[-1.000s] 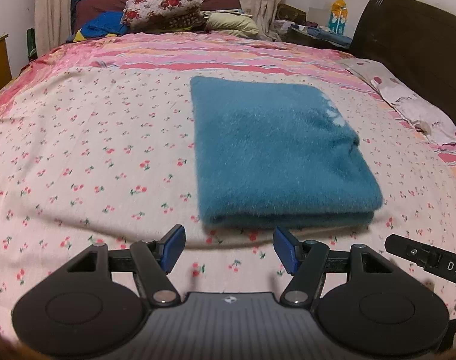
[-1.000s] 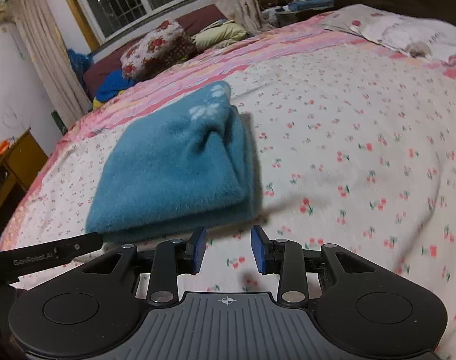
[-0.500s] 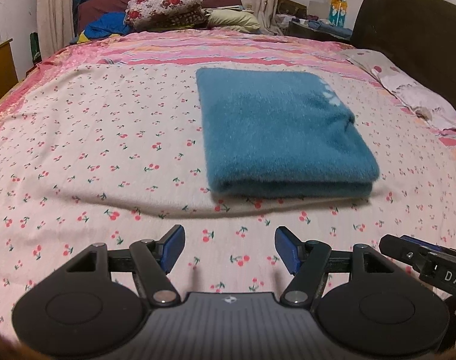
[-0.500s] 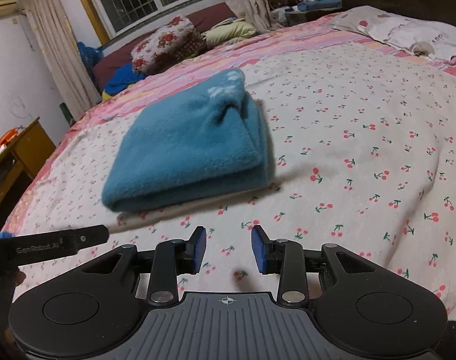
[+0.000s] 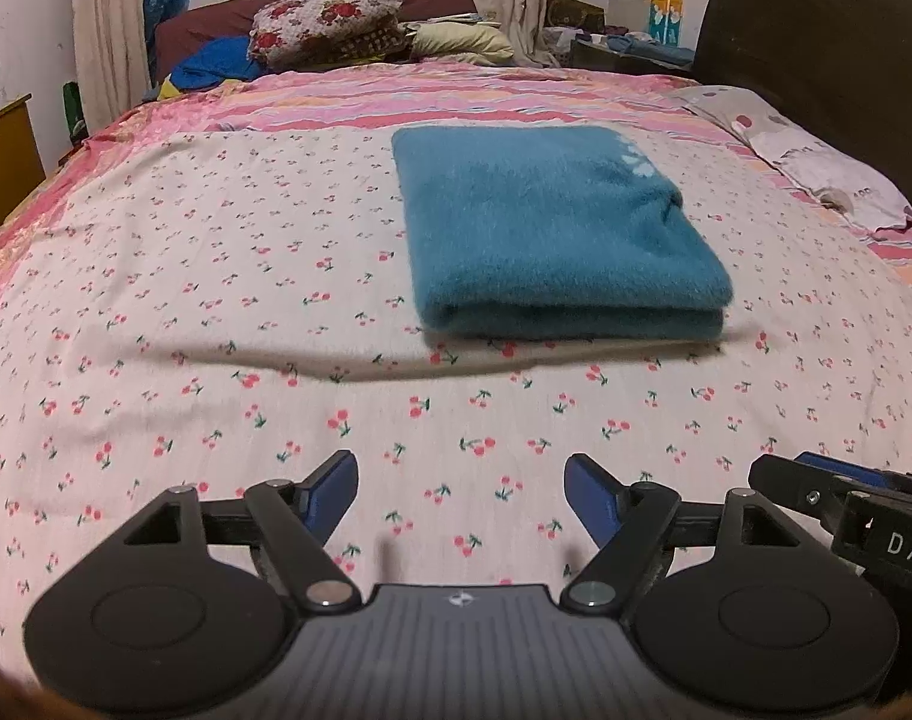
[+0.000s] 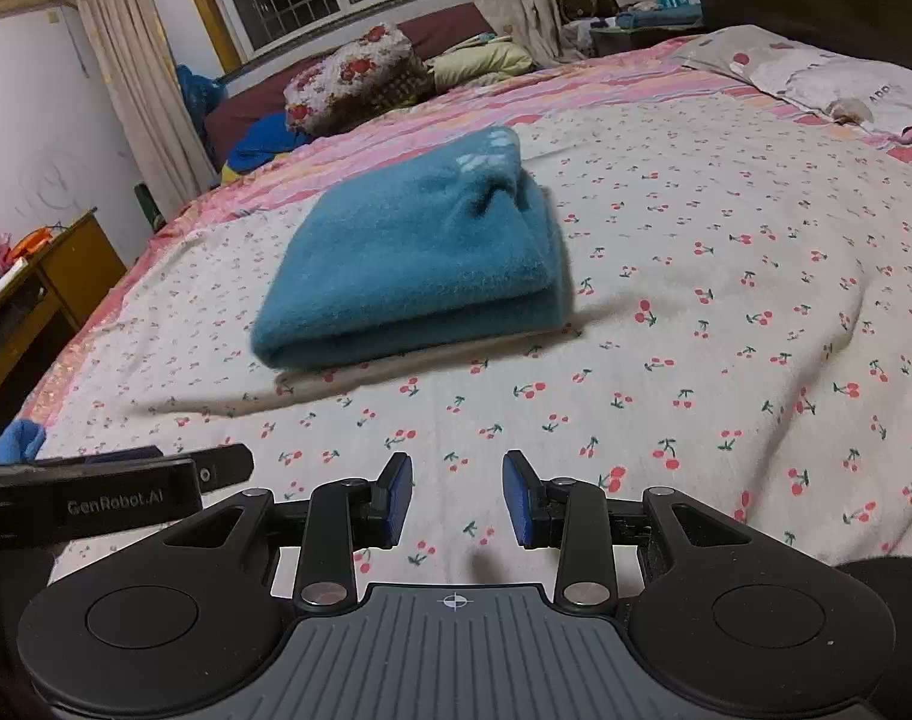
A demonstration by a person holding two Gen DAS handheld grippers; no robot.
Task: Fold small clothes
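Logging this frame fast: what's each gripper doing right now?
Left gripper: open, jaws just widened, nothing between them.
Right gripper: open, narrower gap, holding nothing; folded blue garment lies apart on the bed.

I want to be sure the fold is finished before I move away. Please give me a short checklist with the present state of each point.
1. Fluffy teal folded cloth lies flat on the cherry-print bed sheet: ok.
2. Near edge is even: ok.
3. Right far corner is smooth: not ok, it puckers.
4. Left gripper is empty; its jaws have just been opening: ok.
5. Right gripper is empty and apart from the cloth: ok.
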